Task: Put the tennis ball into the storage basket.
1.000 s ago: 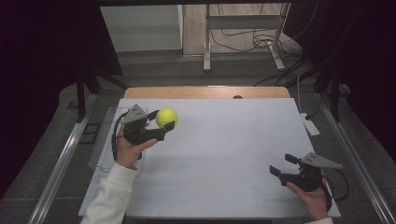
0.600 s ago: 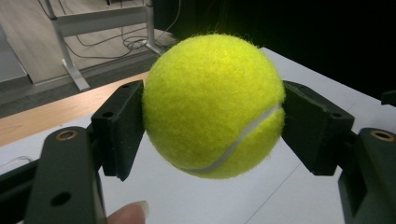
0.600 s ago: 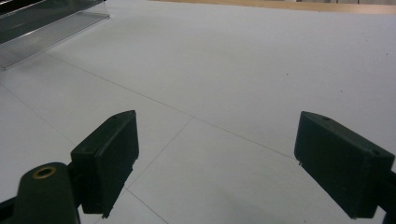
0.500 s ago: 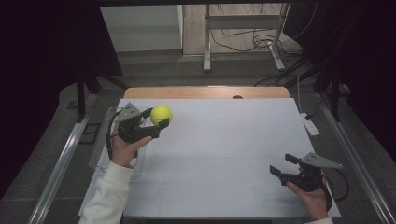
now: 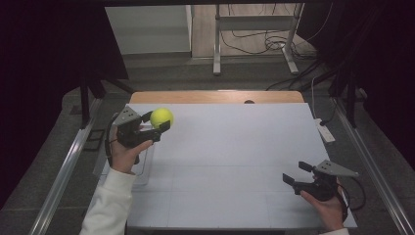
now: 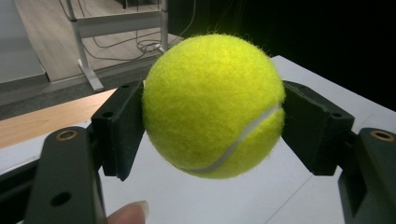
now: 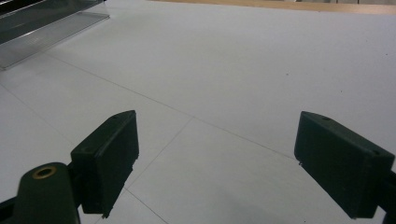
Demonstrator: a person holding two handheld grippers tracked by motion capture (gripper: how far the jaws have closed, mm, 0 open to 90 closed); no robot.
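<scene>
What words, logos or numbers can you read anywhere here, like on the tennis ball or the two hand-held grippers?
None can be read.
Tennis ball: a white seam and yellow felt, no print on the side that shows.
Left hand-held gripper and right hand-held gripper: plain black, no lettering.
Table: thin lines, no text.

I can read no text, label, brand, number or sign anywhere here; the tennis ball (image 6: pixel 212 105) shows me only its plain white seam, no print.
</scene>
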